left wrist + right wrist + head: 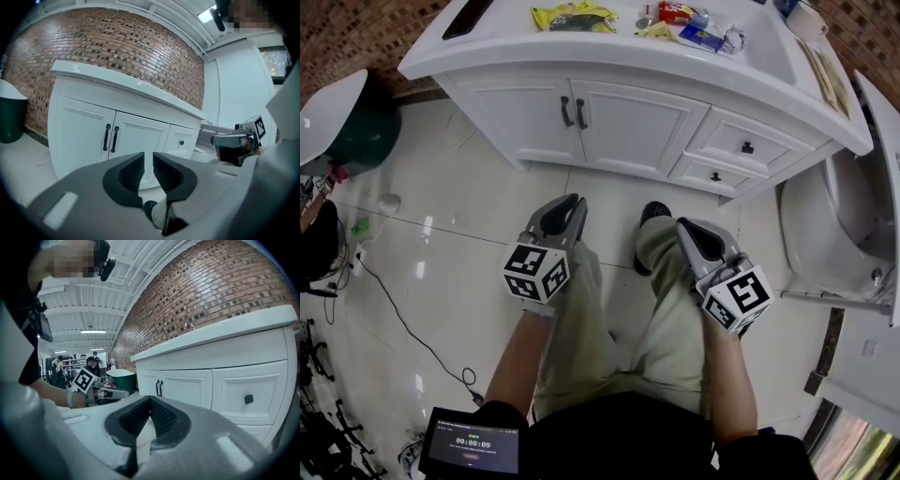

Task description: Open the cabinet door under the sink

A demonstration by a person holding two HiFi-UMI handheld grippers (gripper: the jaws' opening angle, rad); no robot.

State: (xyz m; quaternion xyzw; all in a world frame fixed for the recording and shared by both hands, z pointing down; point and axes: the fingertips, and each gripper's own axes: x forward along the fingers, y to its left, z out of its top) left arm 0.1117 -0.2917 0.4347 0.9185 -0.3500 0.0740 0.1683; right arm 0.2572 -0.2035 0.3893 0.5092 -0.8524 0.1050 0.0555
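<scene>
Head view frames a white vanity (609,150) at 12 o'clock, and its two cabinet doors (633,127) are seen shut, with black bar handles (574,112) side by side at their meeting edges. Drawers (741,145) with black knobs are set at 3 o'clock of the doors. A yellow packet (572,16) is seen lying on the white surface (506,42) above. The left tool (574,200) and right tool (682,222) are held over the tiled floor (459,244), well apart from the doors, at 7 and 5 o'clock of the handles. A green bin (361,127) is seen at 9 o'clock. The left tool (147,157) is released, its jaws slightly parted and nothing between them. The right tool (150,400) is clenched on nothing, tips together.
</scene>
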